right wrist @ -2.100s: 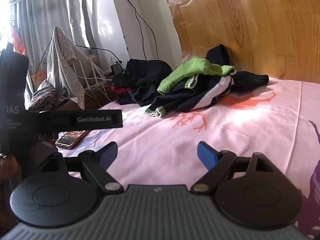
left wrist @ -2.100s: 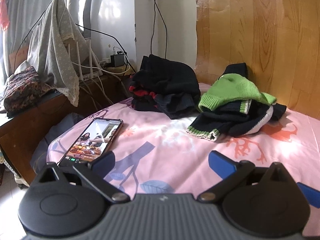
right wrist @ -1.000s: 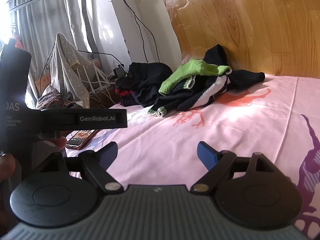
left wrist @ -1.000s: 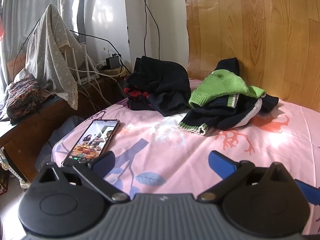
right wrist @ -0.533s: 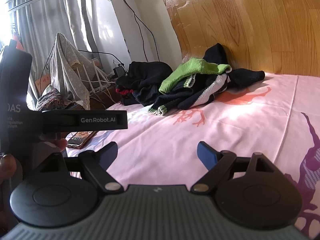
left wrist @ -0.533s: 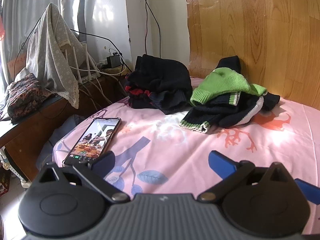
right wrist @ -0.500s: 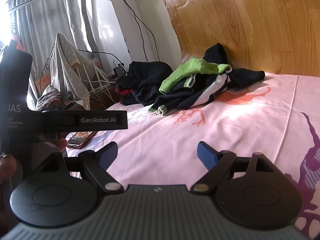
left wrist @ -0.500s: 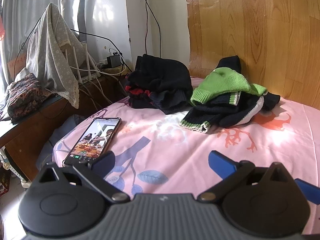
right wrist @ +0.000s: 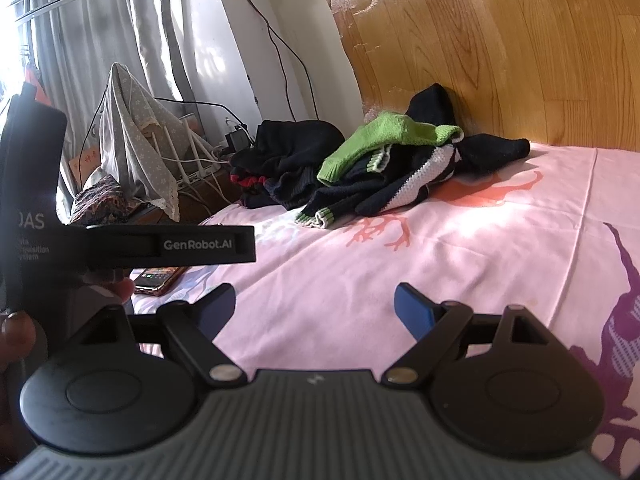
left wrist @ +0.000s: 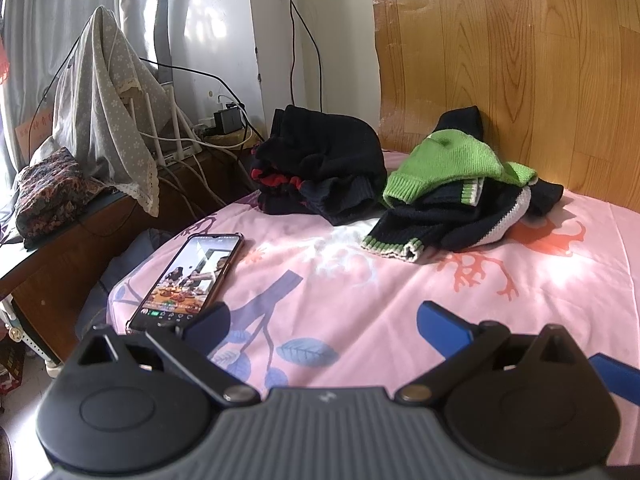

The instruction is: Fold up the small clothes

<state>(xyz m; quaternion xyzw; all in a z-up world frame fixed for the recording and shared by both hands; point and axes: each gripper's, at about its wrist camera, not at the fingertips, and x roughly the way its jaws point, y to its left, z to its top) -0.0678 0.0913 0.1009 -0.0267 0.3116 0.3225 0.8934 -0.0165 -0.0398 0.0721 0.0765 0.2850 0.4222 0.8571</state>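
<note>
Two heaps of small clothes lie at the far side of the pink bed sheet. A black pile with red trim is on the left. Beside it, a green knit piece tops dark garments with white and green stripes. My left gripper is open over bare sheet, well short of the clothes. Further right, my right gripper is also open and holds nothing. The left gripper's black body, held by a hand, fills the left of the right wrist view.
A lit phone lies on the sheet's left edge near the left gripper. Beyond the bed stand a dark wooden desk, a cloth-draped router with cables, and curtains. A wood-panelled wall backs the clothes.
Over two seconds both views pulled back slightly and shifted a little; in the last half second almost nothing moved. The clothes and phone lie as before, and both grippers stayed open.
</note>
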